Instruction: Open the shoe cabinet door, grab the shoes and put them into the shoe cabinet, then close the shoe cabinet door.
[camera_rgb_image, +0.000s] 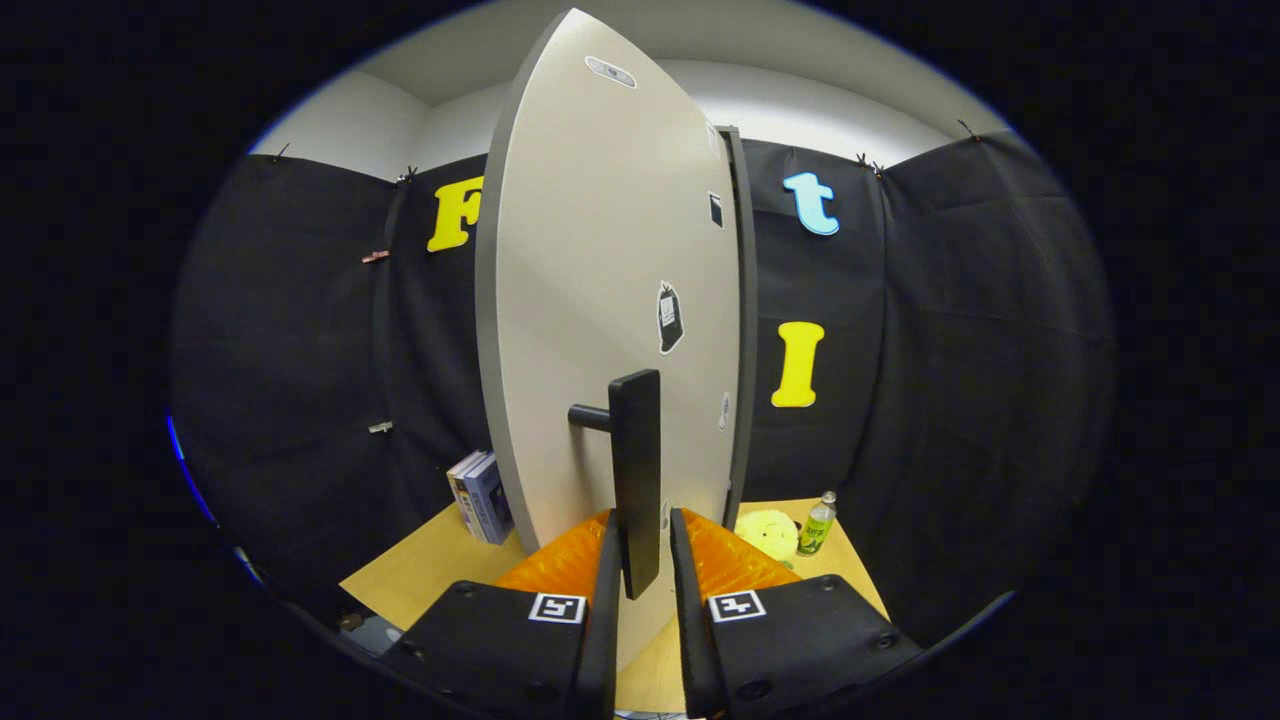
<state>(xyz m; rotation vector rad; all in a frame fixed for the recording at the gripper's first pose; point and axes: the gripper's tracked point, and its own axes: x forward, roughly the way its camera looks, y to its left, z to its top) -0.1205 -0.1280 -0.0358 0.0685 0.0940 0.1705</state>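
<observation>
Matt smooth shoe cabinet door (590, 300), matt black handle (636, 480), wood-look table (420, 570).

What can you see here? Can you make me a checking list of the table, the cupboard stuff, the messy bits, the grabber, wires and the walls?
Surface: wooden table, bare in patches.
Job's things: shoe cabinet door stands swung open, edge-on to the fingers; its dark bar handle sticks out on a short post.
Clutter: books standing left of the door; yellow plush toy and green bottle right of it.
Grippers: gripper has its fingers on either side of the handle's lower end, with gaps showing, not pressing.
Cables: nothing seen.
Surroundings: black cloth wall around the booth, white wall above.
</observation>
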